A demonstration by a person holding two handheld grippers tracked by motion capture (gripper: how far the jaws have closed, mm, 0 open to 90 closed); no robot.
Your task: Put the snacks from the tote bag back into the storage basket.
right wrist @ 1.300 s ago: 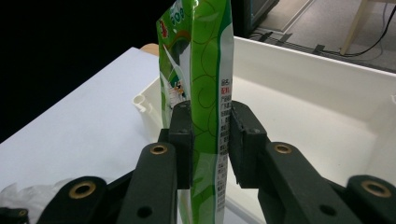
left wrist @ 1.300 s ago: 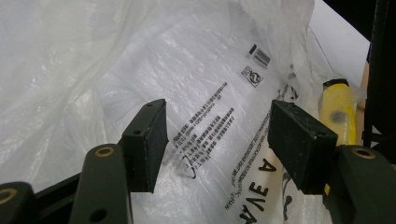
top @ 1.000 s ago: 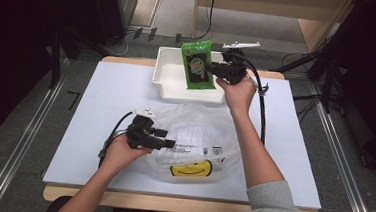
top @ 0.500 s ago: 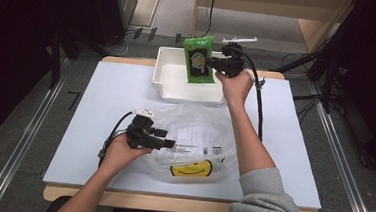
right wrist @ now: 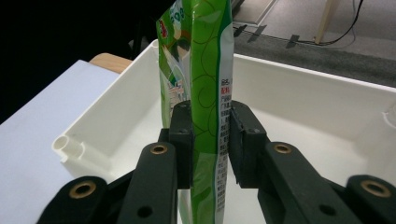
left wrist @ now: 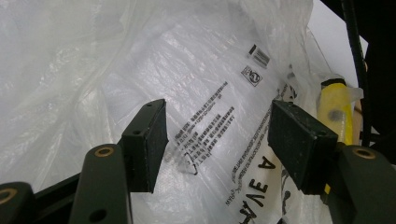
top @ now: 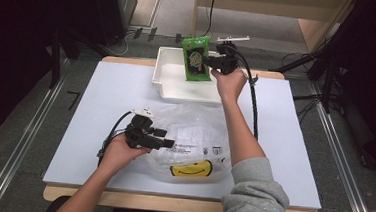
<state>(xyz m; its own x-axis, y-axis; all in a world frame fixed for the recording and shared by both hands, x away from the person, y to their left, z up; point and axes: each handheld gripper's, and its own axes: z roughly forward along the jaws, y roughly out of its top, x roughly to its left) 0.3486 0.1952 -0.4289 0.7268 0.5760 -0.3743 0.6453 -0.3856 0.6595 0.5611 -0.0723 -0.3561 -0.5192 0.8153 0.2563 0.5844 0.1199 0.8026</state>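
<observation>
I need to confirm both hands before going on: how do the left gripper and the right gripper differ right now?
The right gripper is shut on the green packet, holding it upright over the white tray; the left gripper stands open with nothing pinched. The right one is at the table's far side, the left one near the person, low over the clear plastic bag. Both have black jaws and a trailing cable.

The right gripper (top: 210, 62), top centre of the high view, has its jaws clamped, arm outstretched. The left gripper (top: 166, 143), lower left, holds its jaws apart.
</observation>
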